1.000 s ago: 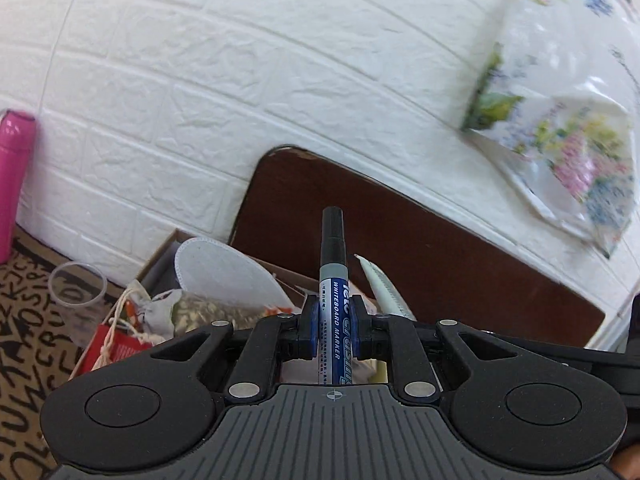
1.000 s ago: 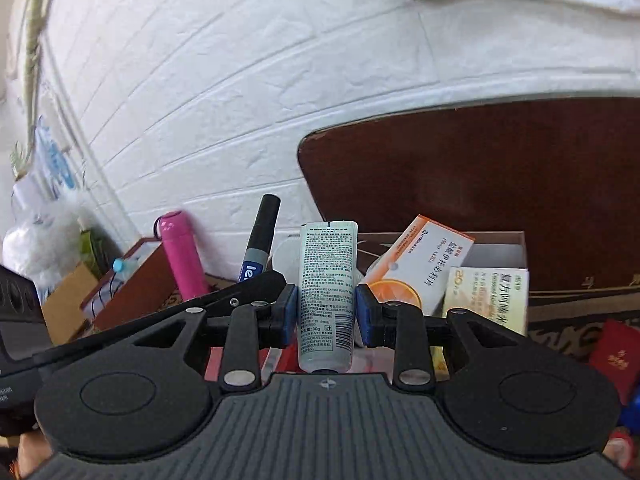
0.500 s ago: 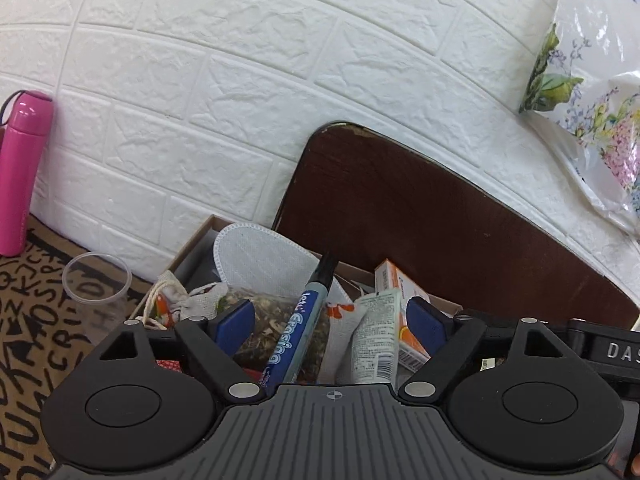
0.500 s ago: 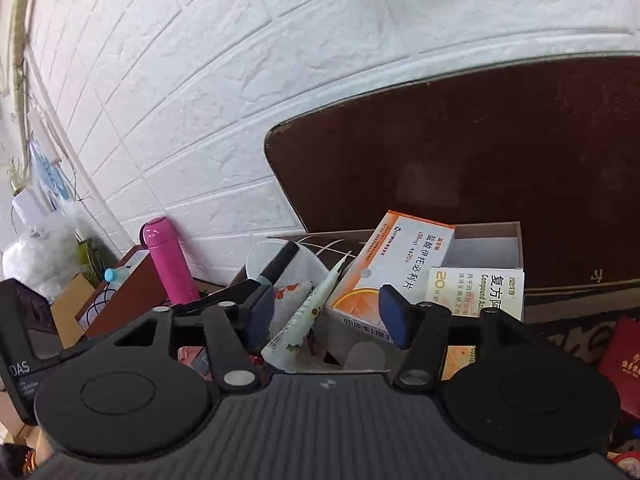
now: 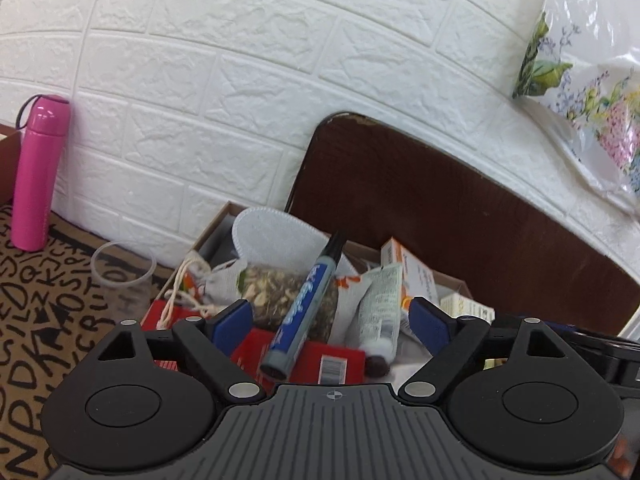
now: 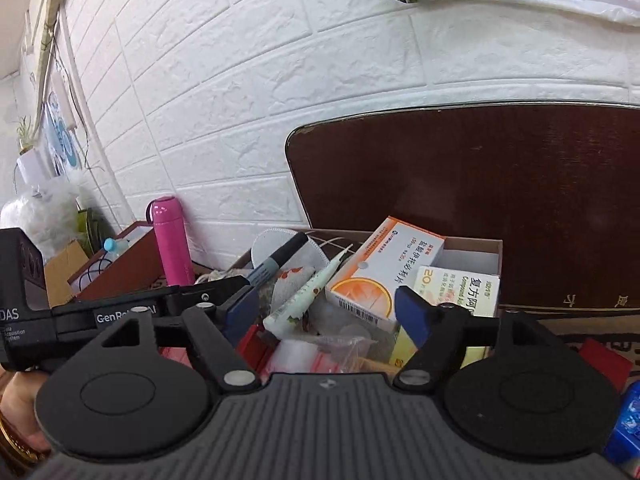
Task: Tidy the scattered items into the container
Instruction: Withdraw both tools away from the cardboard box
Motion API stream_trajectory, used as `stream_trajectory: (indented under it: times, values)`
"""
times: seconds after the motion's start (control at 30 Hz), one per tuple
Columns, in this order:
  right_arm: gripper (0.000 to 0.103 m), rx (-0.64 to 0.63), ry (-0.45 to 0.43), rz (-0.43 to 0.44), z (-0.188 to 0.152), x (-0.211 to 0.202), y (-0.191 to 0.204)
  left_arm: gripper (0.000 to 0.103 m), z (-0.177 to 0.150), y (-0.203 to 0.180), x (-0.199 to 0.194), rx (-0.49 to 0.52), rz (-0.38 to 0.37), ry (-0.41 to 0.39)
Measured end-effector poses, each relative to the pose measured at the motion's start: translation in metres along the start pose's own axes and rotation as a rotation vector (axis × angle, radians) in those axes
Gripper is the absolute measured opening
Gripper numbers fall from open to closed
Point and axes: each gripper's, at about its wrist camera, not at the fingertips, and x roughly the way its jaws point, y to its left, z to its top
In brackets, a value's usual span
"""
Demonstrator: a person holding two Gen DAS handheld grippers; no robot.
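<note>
A cardboard box against the wall holds several items. A blue whiteboard marker lies tilted on the pile, beside a pale tube. My left gripper is open and empty just above them. In the right wrist view the box holds the marker, the tube and an orange medicine box. My right gripper is open and empty above the box. The left gripper's body shows at the left there.
A pink bottle stands by the white brick wall at the left. A clear plastic cup sits left of the box. A dark brown board leans behind the box. A red packet and a blue item lie to the right.
Both grippers opened. The left let go of the marker and the right let go of the tube; both items now lie in the box. Both grippers have pulled back a little.
</note>
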Motion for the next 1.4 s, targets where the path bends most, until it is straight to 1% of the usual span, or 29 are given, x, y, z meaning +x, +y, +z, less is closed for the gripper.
stream_trajectory:
  times: [0.03,0.07,0.1,0.13,0.2,0.3,0.4,0.53,0.63,0.73,0.83,0.93,1.2,1.4]
  values:
    - [0.095,-0.014,0.003,-0.006,-0.002,-0.004,0.002,0.098,-0.003,-0.001,-0.004,-0.004,0.002,-0.003]
    - [0.098,-0.028,0.006,-0.009,-0.005,-0.008,0.004,0.102,-0.006,-0.003,-0.01,-0.007,-0.002,-0.006]
    - [0.101,-0.044,0.009,-0.011,-0.008,-0.014,0.006,0.103,-0.009,-0.006,-0.017,-0.006,-0.008,-0.007]
    - [0.102,-0.06,0.009,-0.011,-0.011,-0.02,0.008,0.103,-0.013,-0.011,-0.025,0.003,-0.009,0.0]
    - [0.103,-0.1,0.012,-0.009,-0.019,-0.037,0.014,0.103,-0.023,-0.022,-0.041,0.042,0.005,0.027]
    - [0.103,-0.179,0.025,-0.019,-0.034,-0.062,0.024,0.103,-0.046,-0.041,-0.075,0.127,0.035,-0.007]
    - [0.103,-0.247,0.069,-0.048,-0.051,-0.083,0.031,0.103,-0.066,-0.059,-0.106,0.209,0.102,-0.036]
    - [0.103,-0.321,0.139,-0.075,-0.07,-0.1,0.04,0.103,-0.081,-0.075,-0.13,0.216,0.192,-0.023]
    - [0.103,-0.363,0.158,-0.115,-0.081,-0.11,0.045,0.103,-0.087,-0.083,-0.136,0.239,0.247,-0.009]
    - [0.103,-0.363,0.167,-0.132,-0.086,-0.119,0.046,0.103,-0.092,-0.089,-0.138,0.255,0.291,0.001]
    - [0.103,-0.345,0.18,-0.133,-0.09,-0.124,0.047,0.103,-0.097,-0.091,-0.138,0.24,0.286,0.029]
    - [0.103,-0.345,0.183,-0.149,-0.094,-0.128,0.048,0.103,-0.102,-0.097,-0.138,0.246,0.304,0.043]
    - [0.103,-0.297,0.214,-0.162,-0.098,-0.125,0.043,0.103,-0.111,-0.106,-0.137,0.269,0.307,0.068]
    - [0.103,-0.293,0.222,-0.168,-0.101,-0.125,0.042,0.103,-0.111,-0.106,-0.137,0.269,0.304,0.066]
